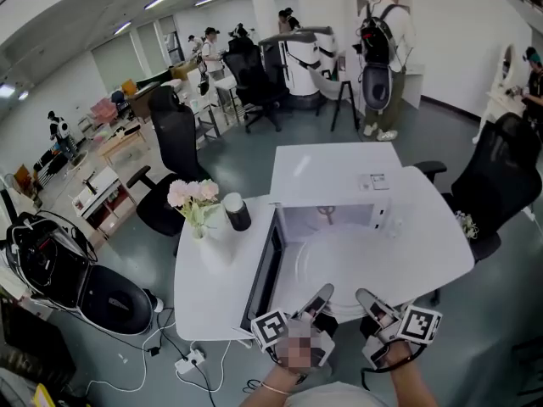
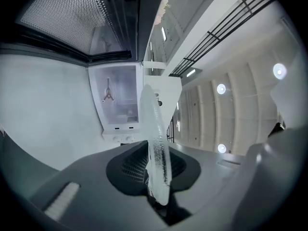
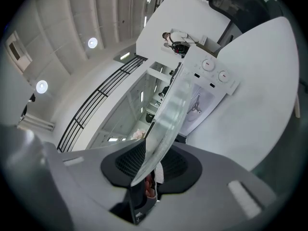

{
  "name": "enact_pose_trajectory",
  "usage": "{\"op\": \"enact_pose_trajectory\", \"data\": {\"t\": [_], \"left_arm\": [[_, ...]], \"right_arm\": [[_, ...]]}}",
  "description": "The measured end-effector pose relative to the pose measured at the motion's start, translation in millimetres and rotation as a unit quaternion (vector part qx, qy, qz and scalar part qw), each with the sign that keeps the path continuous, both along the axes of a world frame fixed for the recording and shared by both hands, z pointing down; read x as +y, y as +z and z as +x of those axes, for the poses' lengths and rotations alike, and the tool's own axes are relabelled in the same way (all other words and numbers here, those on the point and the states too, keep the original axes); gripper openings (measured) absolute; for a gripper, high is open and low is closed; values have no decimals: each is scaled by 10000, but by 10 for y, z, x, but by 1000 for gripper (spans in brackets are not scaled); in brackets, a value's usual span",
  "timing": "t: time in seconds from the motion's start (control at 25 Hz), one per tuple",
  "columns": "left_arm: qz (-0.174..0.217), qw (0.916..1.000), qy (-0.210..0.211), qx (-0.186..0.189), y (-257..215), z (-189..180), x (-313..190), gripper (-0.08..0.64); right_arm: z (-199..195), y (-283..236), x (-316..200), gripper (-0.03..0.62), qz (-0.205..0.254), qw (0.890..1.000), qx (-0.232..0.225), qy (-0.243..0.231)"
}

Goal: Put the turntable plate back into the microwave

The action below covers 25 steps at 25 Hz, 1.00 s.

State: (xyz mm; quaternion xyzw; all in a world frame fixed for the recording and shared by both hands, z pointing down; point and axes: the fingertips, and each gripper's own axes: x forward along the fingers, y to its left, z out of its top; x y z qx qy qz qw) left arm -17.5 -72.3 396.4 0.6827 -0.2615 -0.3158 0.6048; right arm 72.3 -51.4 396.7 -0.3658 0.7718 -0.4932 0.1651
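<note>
Gripping the glass turntable plate (image 1: 338, 265) by its near rim, the left gripper (image 1: 320, 298) and the right gripper (image 1: 370, 300) carry it between them, roughly flat, just in front of the microwave (image 1: 333, 176) on the white desk (image 1: 212, 295). Each gripper view shows the clear rim edge-on between that gripper's dark pads: the left jaws are clenched narrowly on it, and the right jaws are set a little wider but also pressed on the glass. The microwave's door (image 1: 266, 270) is swung fully open to the left, so the way in is free, and the cavity looks bare apart from the small three-armed hub (image 2: 108, 90) on its floor, which is where the plate belongs. The plate lies mostly outside the opening; whether its far edge has crossed the threshold cannot be told from the head view. A vase of pink flowers (image 1: 193, 200) and a dark cylinder (image 1: 237, 212) stand on the desk to the left of the door, well clear of the path. So, by my reading, the pick-up and the approach are done and the task is about halfway: what remains is to slide the plate level into the cavity, centre it over the hub, lower it until it seats, and release both jaws. Closing the door may follow, though the task does not ask for it.
</note>
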Motion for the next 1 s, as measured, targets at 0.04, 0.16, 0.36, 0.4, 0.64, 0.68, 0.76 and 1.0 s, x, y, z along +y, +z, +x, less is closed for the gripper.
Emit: {"op": "enact_pose_trajectory", "data": {"t": [0.04,0.16,0.36,0.4,0.64,0.68,0.76,1.0], "left_arm": [[-49,10000,-13,-6,28,-8,-48,40],[-169,9998,-79,8,113,-31,-205,41],[-307,9994,-185,37,263,-84,-469,40],[-339,9992,-199,29,293,-93,-520,40],[-471,9982,-362,23,474,-132,-749,40],[-512,9979,-391,-6,497,-153,-747,40],[-541,9975,-450,-23,511,-179,-721,40],[-558,9955,-766,-10,480,-199,-770,40]], "right_arm": [[-38,-25,-71,94,151,9998,-50,-112],[-69,51,-248,94,98,9997,-21,-218],[-149,115,-548,94,178,9988,32,-459],[-163,124,-606,94,192,9986,41,-495],[-180,258,-870,94,92,9981,107,-598],[-194,278,-875,94,61,9980,108,-619],[-217,318,-856,94,-21,9977,91,-670],[-251,292,-953,94,14,9954,-12,-953]]}}
